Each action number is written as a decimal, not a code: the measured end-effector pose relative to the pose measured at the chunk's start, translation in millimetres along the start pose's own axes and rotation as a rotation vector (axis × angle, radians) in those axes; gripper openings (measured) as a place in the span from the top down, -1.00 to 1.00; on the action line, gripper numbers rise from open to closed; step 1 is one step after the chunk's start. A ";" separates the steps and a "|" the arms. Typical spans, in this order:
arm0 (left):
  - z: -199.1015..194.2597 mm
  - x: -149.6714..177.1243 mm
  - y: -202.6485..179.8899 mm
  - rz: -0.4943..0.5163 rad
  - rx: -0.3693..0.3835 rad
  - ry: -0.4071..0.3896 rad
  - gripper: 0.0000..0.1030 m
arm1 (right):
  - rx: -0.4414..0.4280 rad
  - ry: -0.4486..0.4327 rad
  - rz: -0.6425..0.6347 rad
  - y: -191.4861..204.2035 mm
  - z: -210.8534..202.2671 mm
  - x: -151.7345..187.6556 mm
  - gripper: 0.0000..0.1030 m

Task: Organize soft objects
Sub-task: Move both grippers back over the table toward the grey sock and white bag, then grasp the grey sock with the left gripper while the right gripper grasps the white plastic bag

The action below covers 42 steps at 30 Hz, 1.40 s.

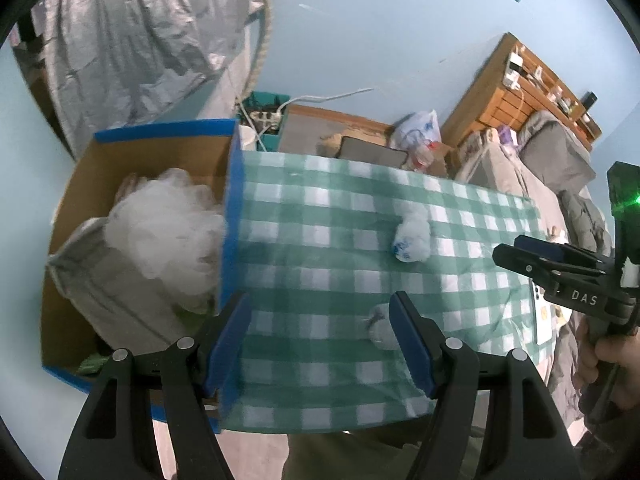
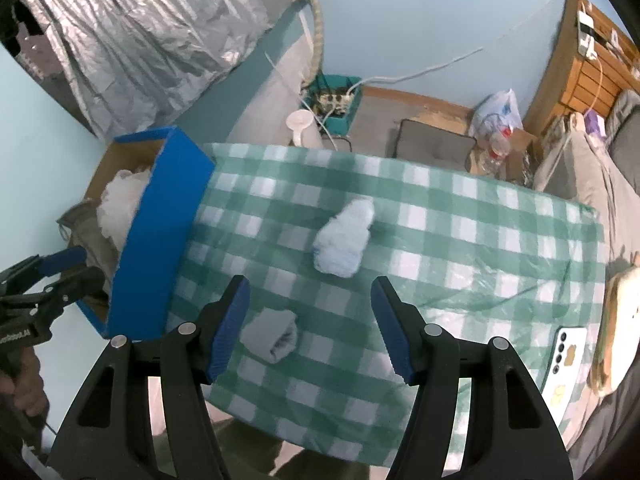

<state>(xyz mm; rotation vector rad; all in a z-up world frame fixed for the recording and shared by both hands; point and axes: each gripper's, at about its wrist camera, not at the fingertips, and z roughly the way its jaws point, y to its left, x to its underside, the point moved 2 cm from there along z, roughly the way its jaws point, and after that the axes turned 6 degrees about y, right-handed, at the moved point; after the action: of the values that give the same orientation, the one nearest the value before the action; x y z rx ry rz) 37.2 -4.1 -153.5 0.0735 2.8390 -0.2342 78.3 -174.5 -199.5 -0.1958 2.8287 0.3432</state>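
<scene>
Left wrist view: left gripper (image 1: pixel 320 344) hung over the desk (image 1: pixel 320 208) in its green checked cloth, fingers (image 1: pixel 224 344) spread, nothing between them. The small grey sock roll (image 1: pixel 380 326) lay just beside the right-hand finger, not gripped. One pale blue fluffy sock (image 1: pixel 412 236) lay further up the cloth, well apart. The blue-edged cardboard box (image 1: pixel 230 216) stood at the cloth's left edge and already held one white mesh pouf (image 1: pixel 168 228) on a grey folded cloth (image 1: pixel 100 284). Right gripper (image 1: pixel 536 258) showed at the right edge, carrying nothing.

Right wrist view: right gripper (image 2: pixel 310 328) had its fingers (image 2: pixel 390 328) apart and empty; the grey sock roll (image 2: pixel 274 336) lay below and between them, nearer the left one, not touched. The blue fluffy sock (image 2: pixel 344 240) lay beyond. The box (image 2: pixel 156 240) stood to the left, pouf (image 2: pixel 120 196) inside, with the left gripper (image 2: pixel 52 264) beside it.

Step, as I judged it: between picks, two soft things left on the desk, two in the box. Next move called for lowering over the grey roll, closing on it and carrying it to the box.

Count: two grippers, one box, two socks out, one pouf, one folded cloth.
</scene>
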 end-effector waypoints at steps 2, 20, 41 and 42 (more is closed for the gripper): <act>5.6 1.1 -8.7 0.017 0.007 0.011 -0.47 | 0.004 0.005 0.003 -5.1 0.8 2.6 -0.23; 82.8 18.4 -58.7 0.132 0.039 0.176 -0.55 | 0.001 0.104 0.045 -42.1 43.9 23.7 -0.23; 159.8 29.6 -80.5 0.162 0.004 0.296 -0.65 | -0.011 0.146 0.077 -58.4 73.8 21.5 -0.23; 161.8 29.5 -80.3 0.161 0.005 0.301 -0.64 | -0.012 0.146 0.077 -58.3 74.2 20.3 -0.23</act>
<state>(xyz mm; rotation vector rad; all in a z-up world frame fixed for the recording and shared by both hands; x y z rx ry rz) 48.7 -109.6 -302.6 0.3659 3.1091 -0.2102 88.3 -213.9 -287.1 -0.1188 2.9845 0.3774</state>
